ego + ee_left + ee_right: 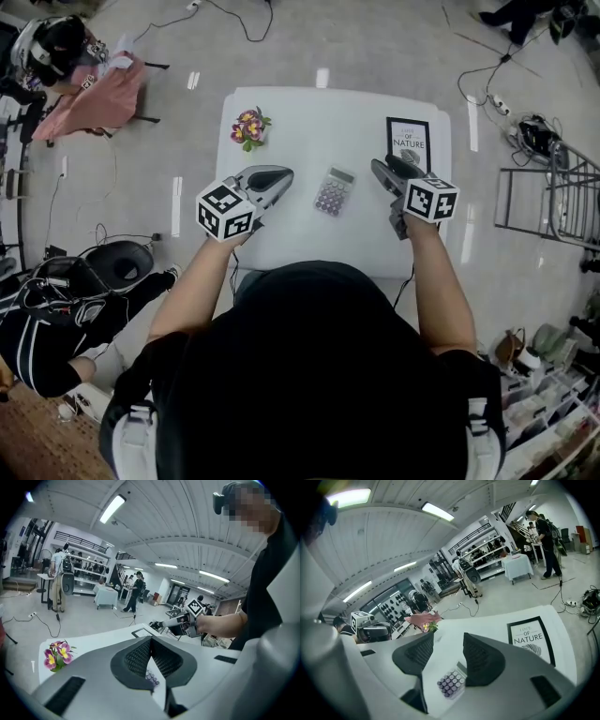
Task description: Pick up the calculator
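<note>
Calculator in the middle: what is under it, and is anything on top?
The calculator lies flat on the white table, keys facing up, with nothing resting on it. Its own body covers the spot beneath, so whether anything lies under it cannot be seen.

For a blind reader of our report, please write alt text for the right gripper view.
The right gripper holds its jaws open over a calculator on a white table; a framed "OF NATURE" print lies at right, flowers farther back.
</note>
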`<state>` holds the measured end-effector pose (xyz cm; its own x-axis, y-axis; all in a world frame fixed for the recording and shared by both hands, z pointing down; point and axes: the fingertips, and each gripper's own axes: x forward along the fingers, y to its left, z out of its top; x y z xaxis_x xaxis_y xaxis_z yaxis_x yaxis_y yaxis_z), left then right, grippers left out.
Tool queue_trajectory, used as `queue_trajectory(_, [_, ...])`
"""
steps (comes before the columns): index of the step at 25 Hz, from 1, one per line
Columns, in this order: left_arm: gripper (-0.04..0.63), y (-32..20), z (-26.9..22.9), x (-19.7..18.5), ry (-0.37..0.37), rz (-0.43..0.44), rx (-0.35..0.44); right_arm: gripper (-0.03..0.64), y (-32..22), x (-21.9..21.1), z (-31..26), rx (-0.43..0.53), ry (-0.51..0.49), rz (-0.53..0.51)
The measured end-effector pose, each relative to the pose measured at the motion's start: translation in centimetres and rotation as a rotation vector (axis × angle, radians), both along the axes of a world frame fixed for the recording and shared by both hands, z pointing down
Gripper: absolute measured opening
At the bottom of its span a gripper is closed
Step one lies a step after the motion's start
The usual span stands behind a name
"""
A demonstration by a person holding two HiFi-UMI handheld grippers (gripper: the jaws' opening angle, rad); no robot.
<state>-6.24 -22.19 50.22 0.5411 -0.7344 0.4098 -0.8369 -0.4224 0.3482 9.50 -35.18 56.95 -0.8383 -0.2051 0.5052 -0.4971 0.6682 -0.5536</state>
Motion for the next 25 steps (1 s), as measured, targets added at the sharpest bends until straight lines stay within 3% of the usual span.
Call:
queue_trajectory(15, [0.018, 1.1, 7.7, 2.5, 0.033, 0.014, -0.174, 0.206, 0.7, -0.9, 8.8, -0.152, 0.045, -0.120])
queue_trajectory(25, [0.018, 3.0, 13.5, 5.4, 0.046, 0.064, -0.286, 0.204, 1.2, -1.3, 14.2, -0.223, 0.083, -0.147])
